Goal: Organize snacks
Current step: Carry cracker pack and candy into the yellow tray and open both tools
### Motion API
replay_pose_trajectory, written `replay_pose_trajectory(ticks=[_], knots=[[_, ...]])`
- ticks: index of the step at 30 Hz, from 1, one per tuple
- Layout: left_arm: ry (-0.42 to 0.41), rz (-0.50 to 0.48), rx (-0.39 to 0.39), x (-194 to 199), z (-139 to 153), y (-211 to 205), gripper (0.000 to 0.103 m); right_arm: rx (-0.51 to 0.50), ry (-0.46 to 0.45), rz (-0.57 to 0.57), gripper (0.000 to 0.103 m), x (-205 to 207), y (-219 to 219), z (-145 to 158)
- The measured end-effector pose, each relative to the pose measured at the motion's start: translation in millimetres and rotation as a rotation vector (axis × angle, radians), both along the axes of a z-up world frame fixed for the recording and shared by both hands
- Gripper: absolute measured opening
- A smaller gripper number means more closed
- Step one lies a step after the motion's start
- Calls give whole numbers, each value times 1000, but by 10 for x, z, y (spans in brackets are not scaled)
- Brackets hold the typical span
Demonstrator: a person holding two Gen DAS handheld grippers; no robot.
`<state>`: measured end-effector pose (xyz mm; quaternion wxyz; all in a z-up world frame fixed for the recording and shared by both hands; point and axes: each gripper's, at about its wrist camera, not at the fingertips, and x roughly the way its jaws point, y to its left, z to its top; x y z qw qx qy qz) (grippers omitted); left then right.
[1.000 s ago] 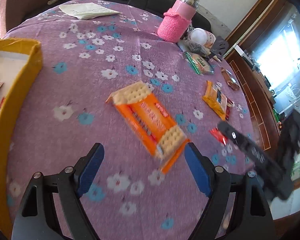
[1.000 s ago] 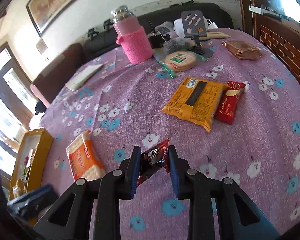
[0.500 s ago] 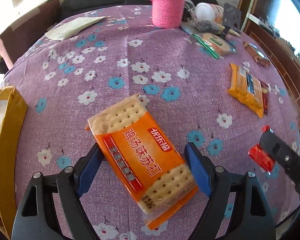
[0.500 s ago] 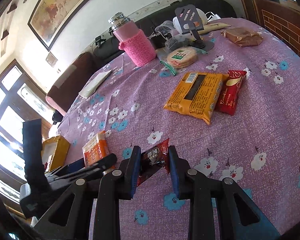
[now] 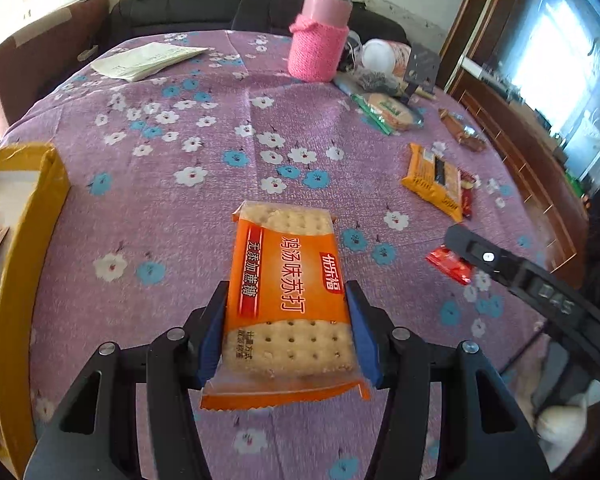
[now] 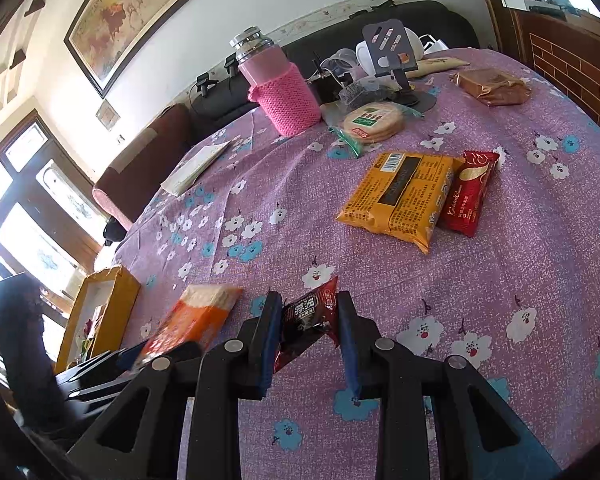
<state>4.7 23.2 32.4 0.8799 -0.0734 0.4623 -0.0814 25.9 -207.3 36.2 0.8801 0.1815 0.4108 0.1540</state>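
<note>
My left gripper (image 5: 286, 324) is shut on an orange cracker pack (image 5: 286, 292), its blue pads pressing both long sides, just above the purple flowered tablecloth (image 5: 204, 208). The same pack shows in the right wrist view (image 6: 192, 320). My right gripper (image 6: 308, 320) is shut on a small dark red snack packet (image 6: 306, 316), which also shows in the left wrist view (image 5: 448, 266). A yellow box (image 5: 28, 248) with snacks inside stands at the left table edge; it also shows in the right wrist view (image 6: 104, 312).
An orange-yellow pack (image 6: 400, 196) and a red pack (image 6: 470, 194) lie side by side mid-table. Behind them are a round cracker pack (image 6: 372, 122), a brown pastry pack (image 6: 494, 88), a pink sleeved flask (image 6: 280, 88), a phone stand (image 6: 396, 56) and papers (image 5: 144, 60).
My left gripper has closed on the orange cracker pack, which has turned to lie straight between the pads. The right gripper keeps its hold on the dark red packet.
</note>
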Motion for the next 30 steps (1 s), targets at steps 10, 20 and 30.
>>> replay_pose_trajectory(ticks=[10,20,30], knots=[[8,-4,-18,-340,-101,183,54,-51,7,44,28,-51,211,-49],[24,-8,55,-265,-253,97,54,-67,34,65,28,-34,270,-124],[-65,-1,52,-452,-36,236,54,-60,49,77,28,-23,287,-169]])
